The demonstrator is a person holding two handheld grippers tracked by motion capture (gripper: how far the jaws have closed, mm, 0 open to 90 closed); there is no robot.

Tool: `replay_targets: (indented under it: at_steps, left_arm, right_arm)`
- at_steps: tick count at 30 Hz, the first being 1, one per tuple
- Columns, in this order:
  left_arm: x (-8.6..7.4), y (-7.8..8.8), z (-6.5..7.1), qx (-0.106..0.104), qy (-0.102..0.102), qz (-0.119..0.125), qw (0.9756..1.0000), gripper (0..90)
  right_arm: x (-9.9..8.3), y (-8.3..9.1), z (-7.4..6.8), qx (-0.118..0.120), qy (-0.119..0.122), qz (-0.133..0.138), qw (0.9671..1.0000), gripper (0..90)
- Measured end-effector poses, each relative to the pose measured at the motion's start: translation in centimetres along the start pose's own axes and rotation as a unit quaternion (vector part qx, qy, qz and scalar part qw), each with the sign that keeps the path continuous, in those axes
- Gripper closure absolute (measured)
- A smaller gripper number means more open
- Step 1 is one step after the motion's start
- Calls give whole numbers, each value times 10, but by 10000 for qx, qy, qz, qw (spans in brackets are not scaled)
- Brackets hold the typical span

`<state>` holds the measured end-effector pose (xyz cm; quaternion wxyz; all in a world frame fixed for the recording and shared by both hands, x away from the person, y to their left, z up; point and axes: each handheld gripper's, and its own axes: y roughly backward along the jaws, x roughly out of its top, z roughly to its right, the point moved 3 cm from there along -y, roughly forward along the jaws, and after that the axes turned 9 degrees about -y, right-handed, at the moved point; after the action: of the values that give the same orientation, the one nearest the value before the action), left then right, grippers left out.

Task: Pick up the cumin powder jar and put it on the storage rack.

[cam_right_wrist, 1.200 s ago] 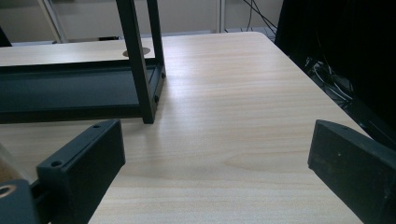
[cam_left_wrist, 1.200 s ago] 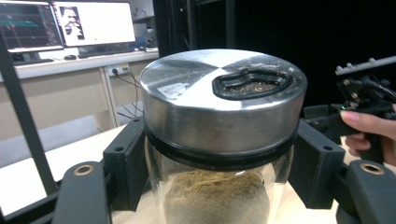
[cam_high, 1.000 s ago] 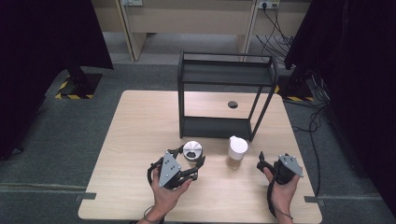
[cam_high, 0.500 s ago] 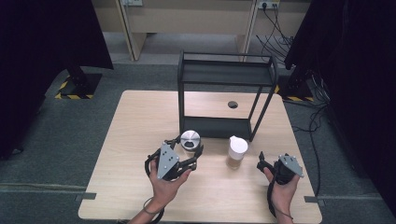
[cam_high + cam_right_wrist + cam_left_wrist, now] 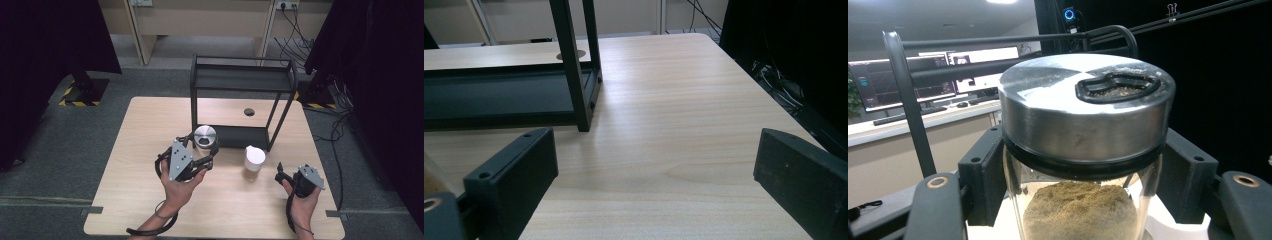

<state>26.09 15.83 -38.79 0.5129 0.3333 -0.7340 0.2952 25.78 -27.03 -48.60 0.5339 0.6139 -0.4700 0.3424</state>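
While your right hand waits, your left gripper has lifted the spice jar off the table and carried it toward the black rack. A second ago the jar stood in front of your left hand on the bare wood; now it hangs off the surface, just short of the rack's lower shelf. That reads as the pick done and the carry under way, with the shelf the likely drop spot.

Left tool: jaws clamped on the glass body just under the steel lid, one pad on each side. Ground brown spice fills the lower part of the jar. The jar sits upright in the grip, lid level.

Right tool: your right gripper rests low over the table with jaws spread wide and nothing between them, only bare wood ahead and the rack's near leg off to its left. The white-lidded jar stands between your two tools, nearer the right, untouched.
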Motion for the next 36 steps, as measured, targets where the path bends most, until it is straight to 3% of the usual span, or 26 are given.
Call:
replay_targets:
  at_steps: [14, 36]
  left_arm:
    - [13, -14, -8, 124, 4, 44, 9999, 311]
    - [53, -40, -28, 322, -116, 98, 9994, 311]
  right_arm:
    - [0, 0, 0, 6, 3, -2, 10000, 40]
    - [1, 0, 1, 25, -3, -14, 10000, 41]
